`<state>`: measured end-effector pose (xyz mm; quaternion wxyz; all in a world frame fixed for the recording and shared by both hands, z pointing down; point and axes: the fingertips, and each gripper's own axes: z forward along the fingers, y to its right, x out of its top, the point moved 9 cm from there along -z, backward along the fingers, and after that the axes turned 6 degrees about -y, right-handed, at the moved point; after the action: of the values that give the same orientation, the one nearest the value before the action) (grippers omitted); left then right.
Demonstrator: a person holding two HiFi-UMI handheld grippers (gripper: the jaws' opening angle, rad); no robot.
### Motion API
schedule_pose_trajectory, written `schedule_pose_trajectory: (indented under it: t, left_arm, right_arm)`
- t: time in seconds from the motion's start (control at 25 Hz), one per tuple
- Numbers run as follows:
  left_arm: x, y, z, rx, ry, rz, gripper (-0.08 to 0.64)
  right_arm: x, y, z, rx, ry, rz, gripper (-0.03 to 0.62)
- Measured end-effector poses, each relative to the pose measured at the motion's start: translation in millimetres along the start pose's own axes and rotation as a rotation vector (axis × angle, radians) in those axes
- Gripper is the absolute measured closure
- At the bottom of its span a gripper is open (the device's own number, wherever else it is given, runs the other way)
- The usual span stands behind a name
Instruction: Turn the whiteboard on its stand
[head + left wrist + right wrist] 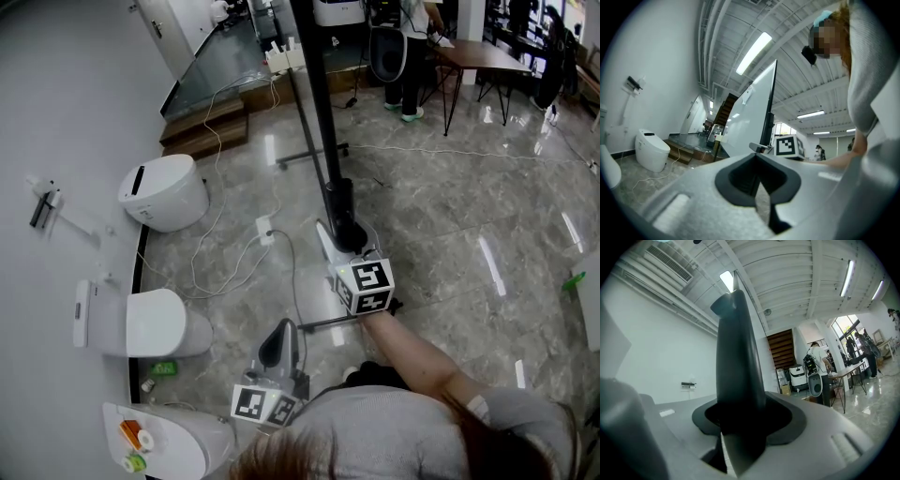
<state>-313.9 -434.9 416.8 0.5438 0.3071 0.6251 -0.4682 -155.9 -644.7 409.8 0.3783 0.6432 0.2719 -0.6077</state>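
Since the whiteboard [319, 103] is looking stiff and heavy, the right gripper [339, 234] is clamping its dark edge; the left gripper [279, 336] is hanging closed, empty.

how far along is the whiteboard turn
Done: the right tool is clamped on the whiteboard's dark side edge. In hand: the board stands edge-on in the head view, and one moment cannot show how far round it is. Left: swinging it on its stand, then letting go. The left tool hangs by the person's body, shut on nothing, and takes no part so far.
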Motion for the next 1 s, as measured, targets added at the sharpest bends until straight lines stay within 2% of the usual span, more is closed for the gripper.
schedule_pose_trajectory:
  t: [0.24,0.6,1.0]
  left_arm:
    - [-5.3,4.0,-5.5,-0.046,-0.014,0.005,0.563]
    - [-11.3,11.3,-5.3,-0.069,-0.024,-0.007,0.563]
    - [-9.9,30.8,-9.3,-0.055,-0.021,-0.001,0.563]
  right_arm:
    - [-0.5,-4.2,-8.4,-0.011,0.011,-0.011,0.402]
    - [-2.3,-8.4,-20.3,-0.007,0.027,-0.013,0.403]
    - [-3.0,-11.6,-36.2,0.02,0.023,-0.002,0.397]
